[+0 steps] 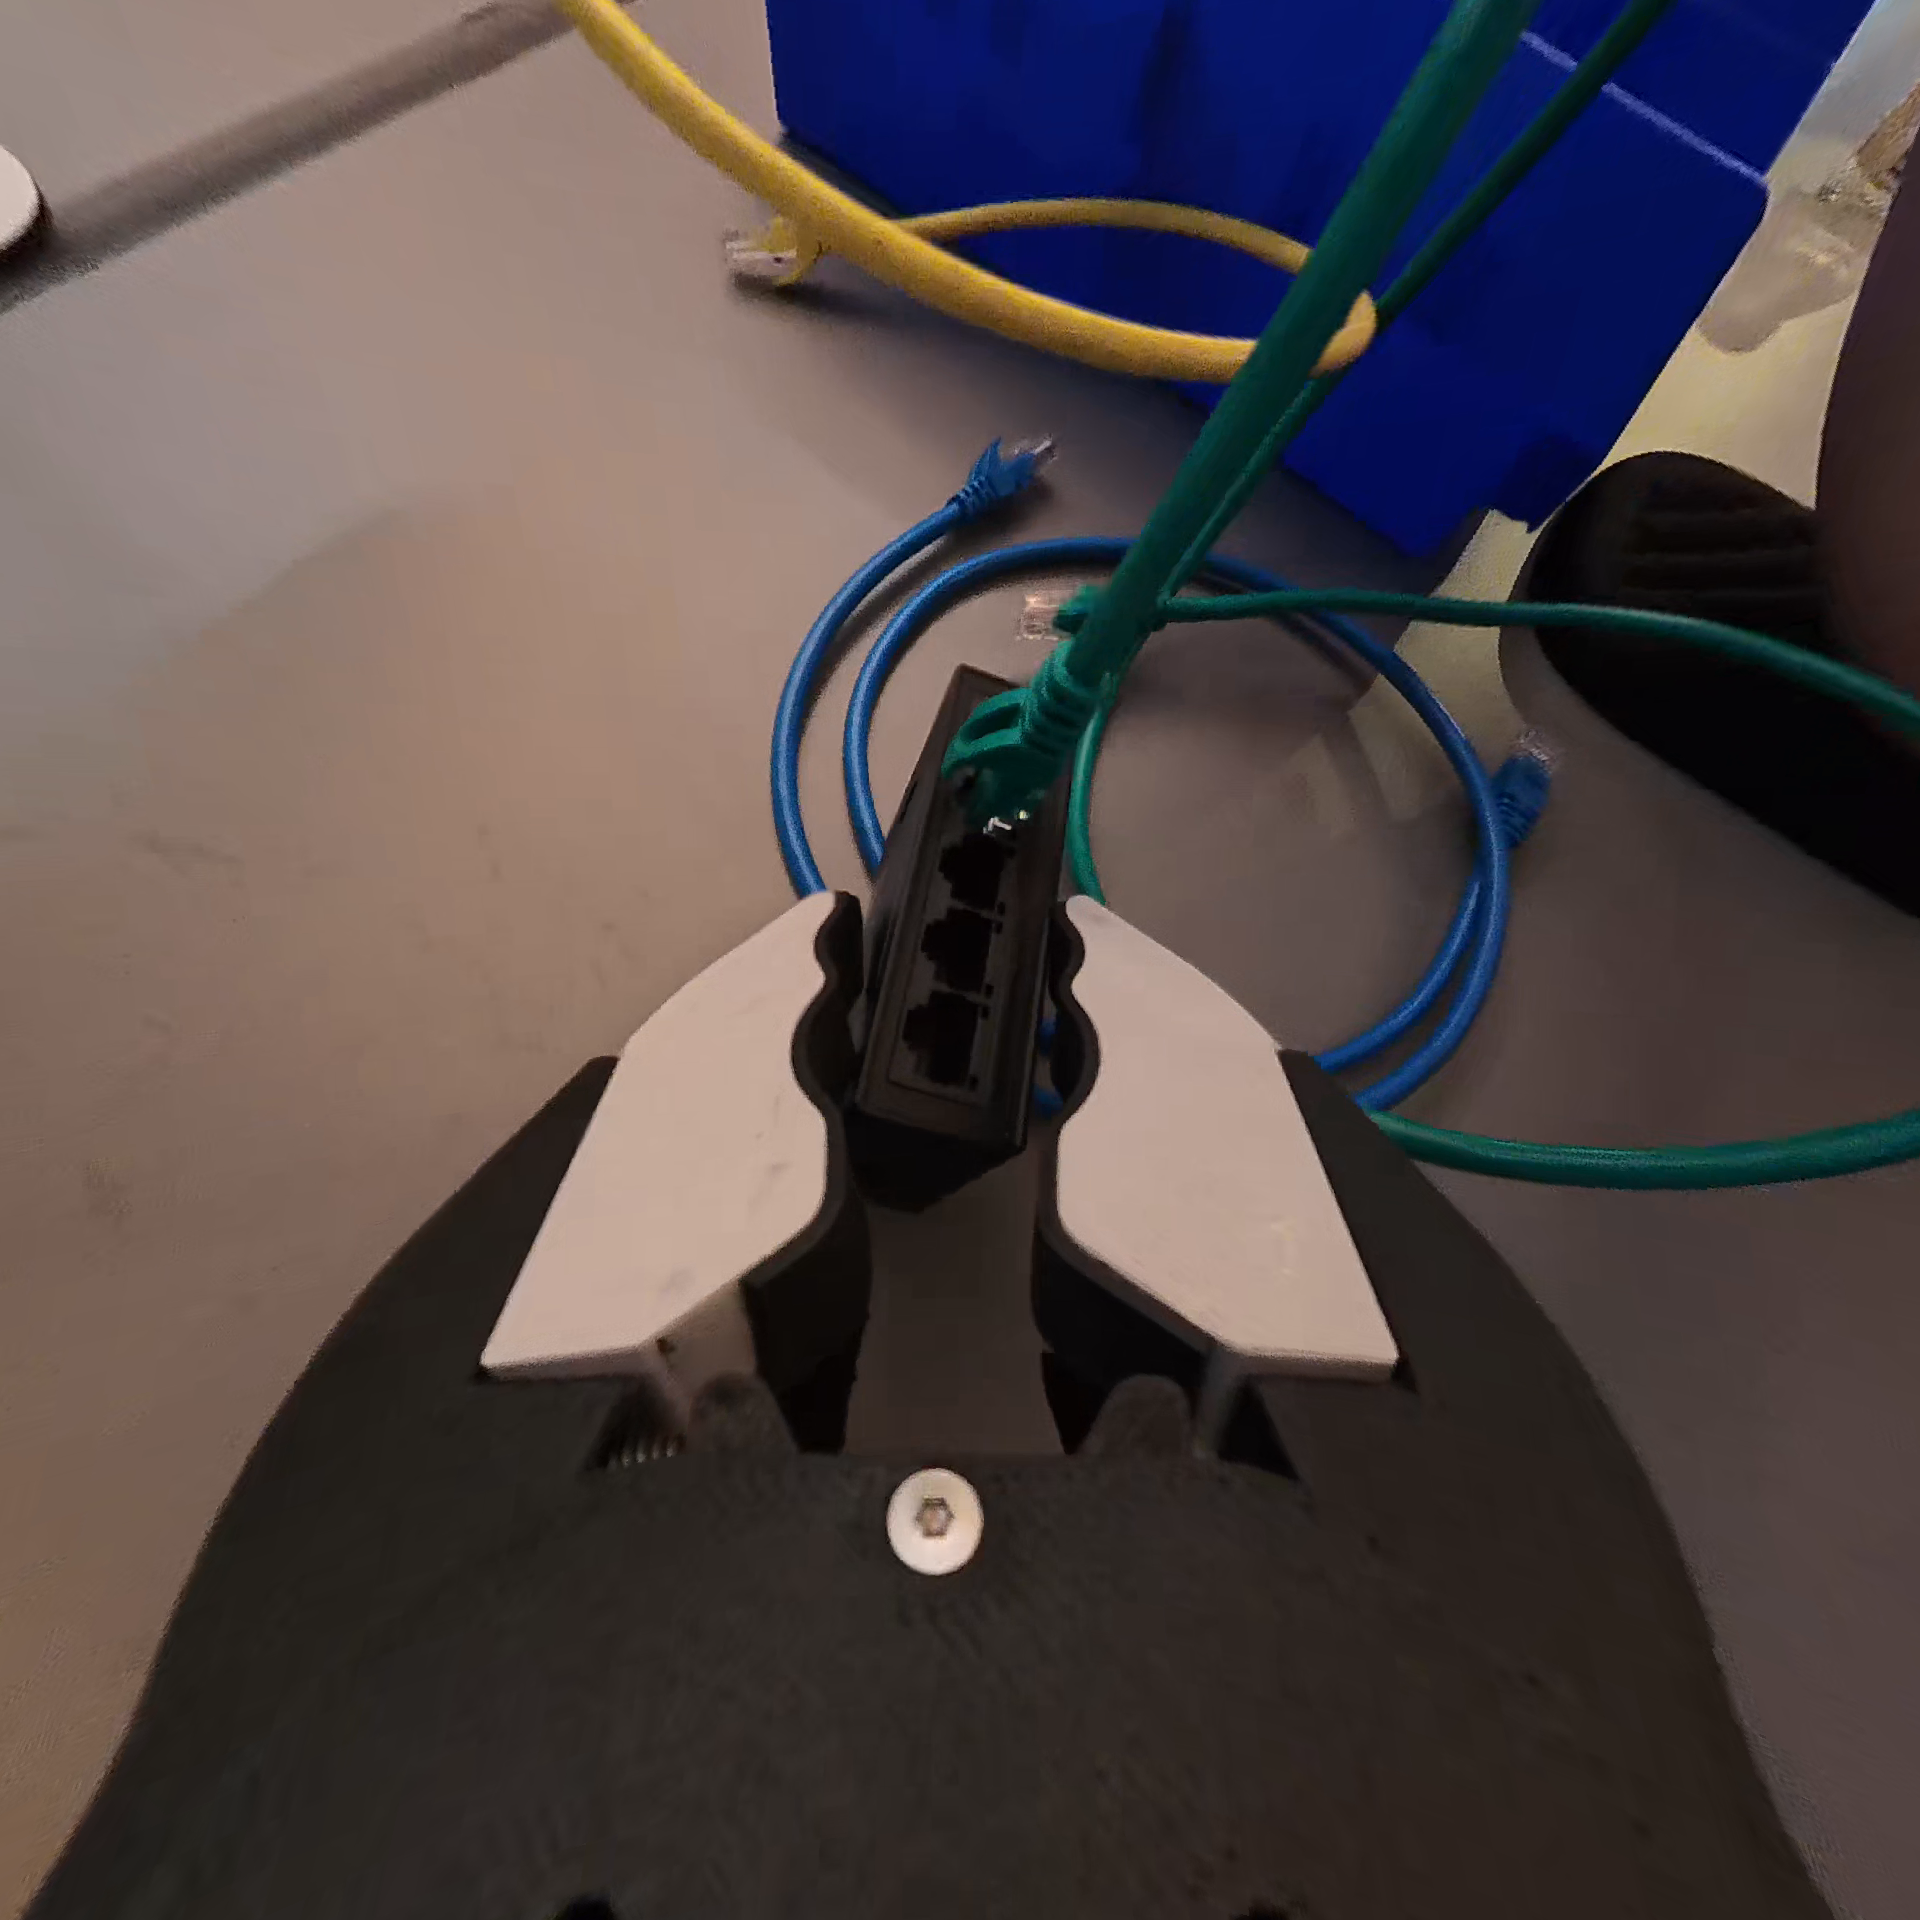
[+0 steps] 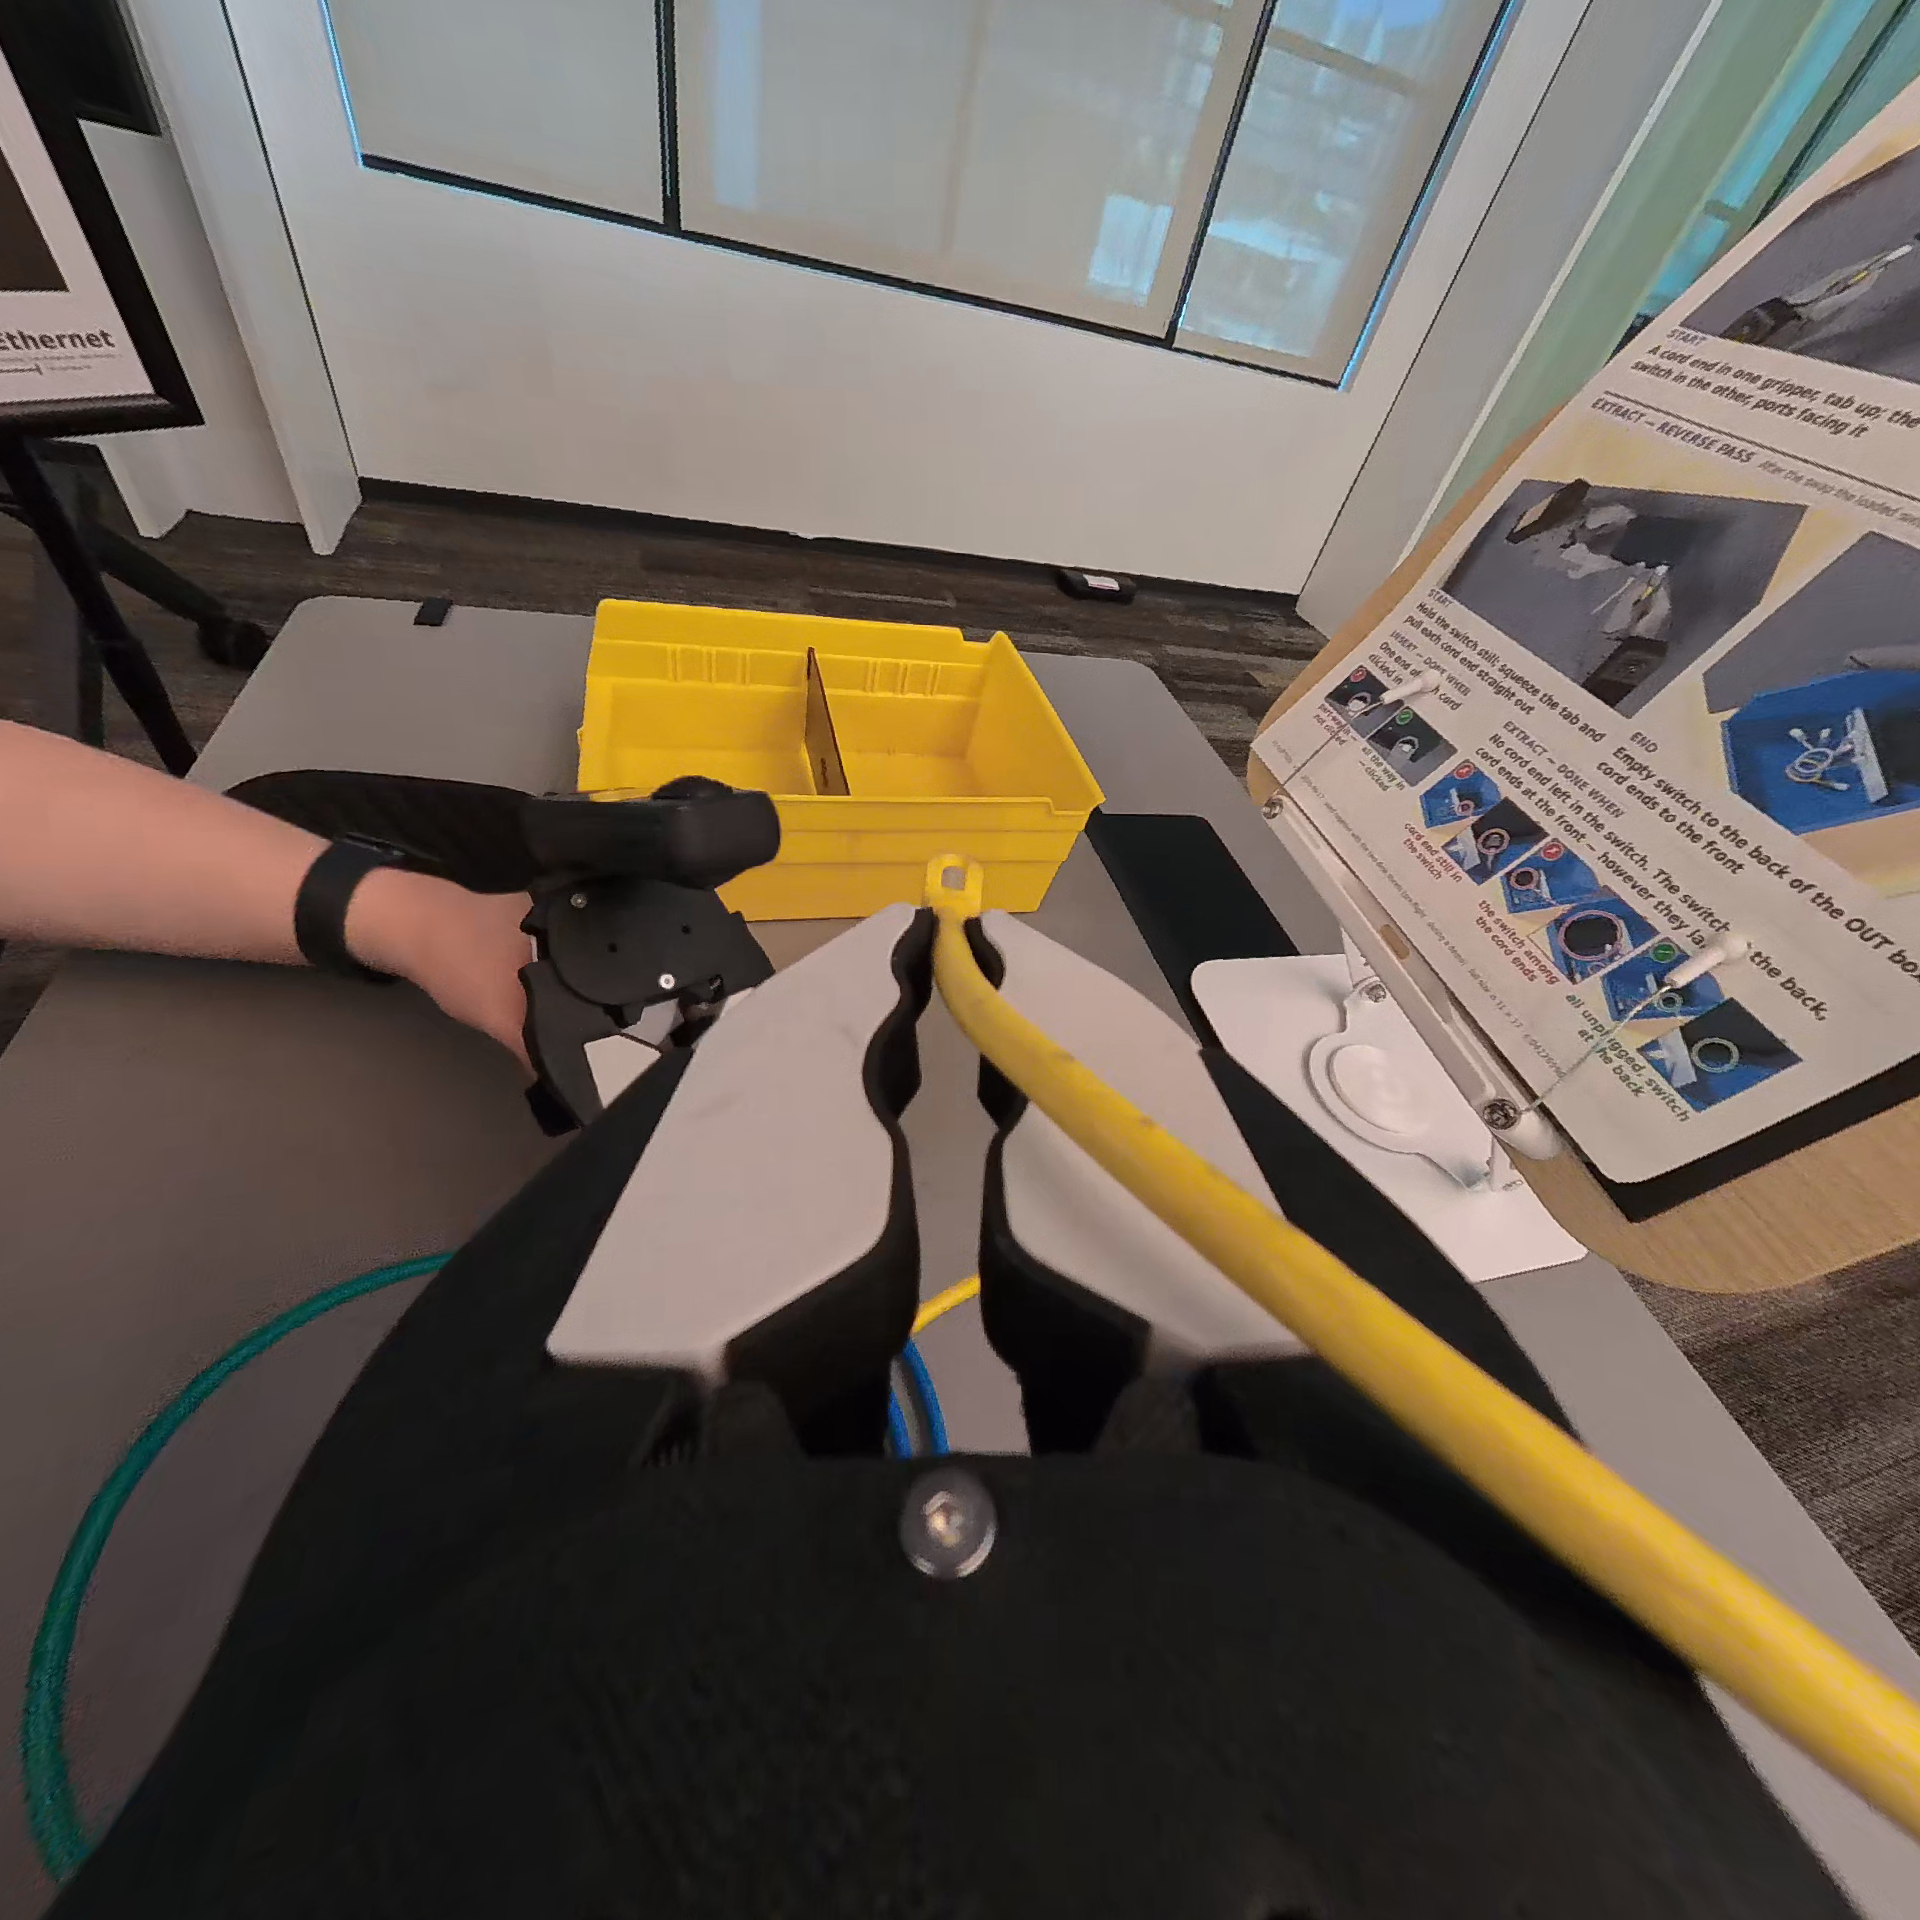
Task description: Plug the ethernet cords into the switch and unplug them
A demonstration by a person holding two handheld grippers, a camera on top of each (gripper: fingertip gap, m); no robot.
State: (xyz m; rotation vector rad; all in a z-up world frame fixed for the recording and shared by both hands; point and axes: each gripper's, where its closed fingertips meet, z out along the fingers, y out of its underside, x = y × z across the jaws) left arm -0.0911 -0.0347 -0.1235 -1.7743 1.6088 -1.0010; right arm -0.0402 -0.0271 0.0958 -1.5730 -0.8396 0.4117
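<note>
Left claw (image 1: 951, 1023) clamped on one switch (image 1: 961, 935), one green cord (image 1: 1023, 727) plugged; right claw (image 2: 948, 925) clamped on one yellow cord (image 2: 1247, 1247)

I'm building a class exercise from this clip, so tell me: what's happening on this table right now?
A person works two handheld grippers. The left gripper clamps a black switch above the table, with one green cord plugged into its far port; three ports show empty. The right gripper pinches a yellow cord just behind its plug, not yet at the switch. A blue cord lies coiled and unplugged on the table.
</note>
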